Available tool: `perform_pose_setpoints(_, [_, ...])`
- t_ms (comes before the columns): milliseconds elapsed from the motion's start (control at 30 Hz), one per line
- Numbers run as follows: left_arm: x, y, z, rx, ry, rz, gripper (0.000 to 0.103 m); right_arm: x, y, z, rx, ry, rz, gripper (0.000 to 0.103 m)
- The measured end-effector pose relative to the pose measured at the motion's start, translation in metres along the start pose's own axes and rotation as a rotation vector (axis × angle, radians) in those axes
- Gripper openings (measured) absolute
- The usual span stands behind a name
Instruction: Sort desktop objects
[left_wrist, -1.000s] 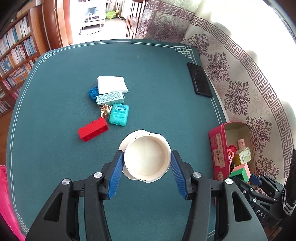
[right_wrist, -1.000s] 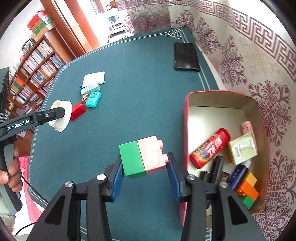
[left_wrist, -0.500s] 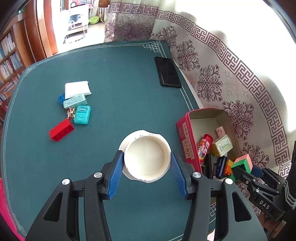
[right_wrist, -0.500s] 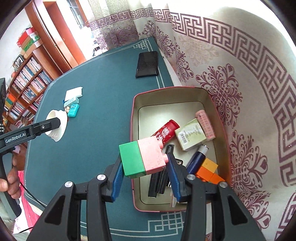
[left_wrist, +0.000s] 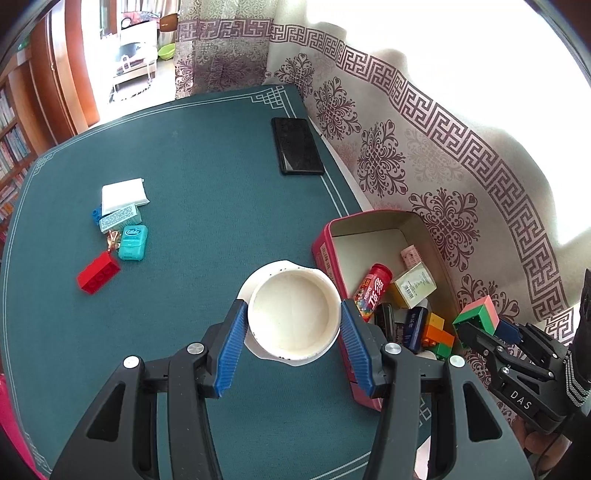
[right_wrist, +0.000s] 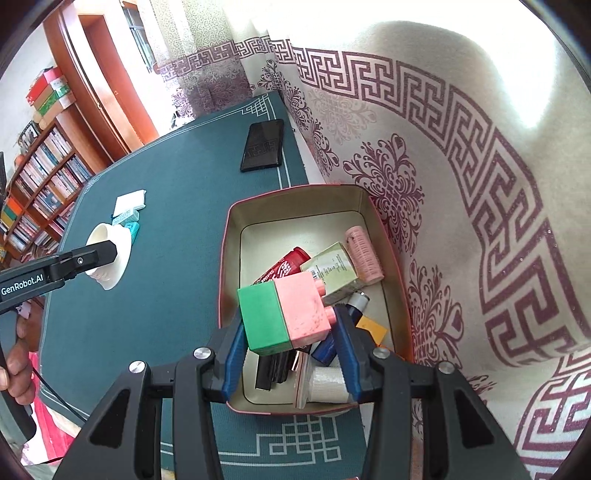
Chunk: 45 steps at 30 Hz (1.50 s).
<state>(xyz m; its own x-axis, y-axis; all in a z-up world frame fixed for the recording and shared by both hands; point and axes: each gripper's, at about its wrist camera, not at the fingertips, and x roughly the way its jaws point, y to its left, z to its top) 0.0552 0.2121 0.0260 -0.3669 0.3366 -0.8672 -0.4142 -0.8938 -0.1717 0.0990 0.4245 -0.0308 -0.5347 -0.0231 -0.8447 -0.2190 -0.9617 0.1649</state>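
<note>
My left gripper (left_wrist: 293, 345) is shut on a white round cup (left_wrist: 293, 314), held in the air just left of the red tin box (left_wrist: 325, 254). My right gripper (right_wrist: 290, 350) is shut on a green and pink block (right_wrist: 282, 314) and hangs over the near half of the red tin box (right_wrist: 227, 258). In the left wrist view that block (left_wrist: 478, 315) shows above the box's right wall. The box holds a red tube (right_wrist: 284, 267), a pale green carton (right_wrist: 332, 267), a pink roller (right_wrist: 364, 254) and orange bricks (left_wrist: 436, 330).
On the green table lie a red brick (left_wrist: 98, 273), a teal floss case (left_wrist: 133, 243), a patterned small box (left_wrist: 120, 218), a white pad (left_wrist: 123, 192) and a blue brick (left_wrist: 96, 214). A black phone (left_wrist: 297, 151) lies near the far right edge. A patterned curtain (right_wrist: 443, 184) hangs right of the table.
Both grippers have moved right across the table with their loads. The cup now hangs beside the red box, and the green and pink block has come from over the table to above the box.
</note>
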Motion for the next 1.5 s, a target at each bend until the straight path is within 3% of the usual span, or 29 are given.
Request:
perform_pose_setpoints(167, [0.001,-0.01,0.002,0.015,0.0,-0.005,0.054,-0.003,-0.004,-0.001,0.004,-0.01,-0.004,0.048])
perform_pose_setpoints(367, [0.002,-0.024,0.006,0.035,-0.001,-0.015,0.054,-0.006,-0.009,-0.002,0.015,-0.019,-0.005,0.064])
perform_pose_setpoints(1100, [0.005,-0.089,0.026,0.157,-0.005,-0.089,0.054,-0.009,-0.018,-0.009,0.029,-0.017,-0.003,0.067])
perform_pose_setpoints(1367, [0.01,-0.066,0.02,0.113,0.011,-0.056,0.054,-0.011,-0.017,-0.012,0.026,-0.013,0.001,0.067])
perform_pose_setpoints(1500, [0.025,-0.042,0.006,0.053,0.065,-0.031,0.054,-0.006,-0.01,-0.011,0.014,-0.001,0.003,0.067])
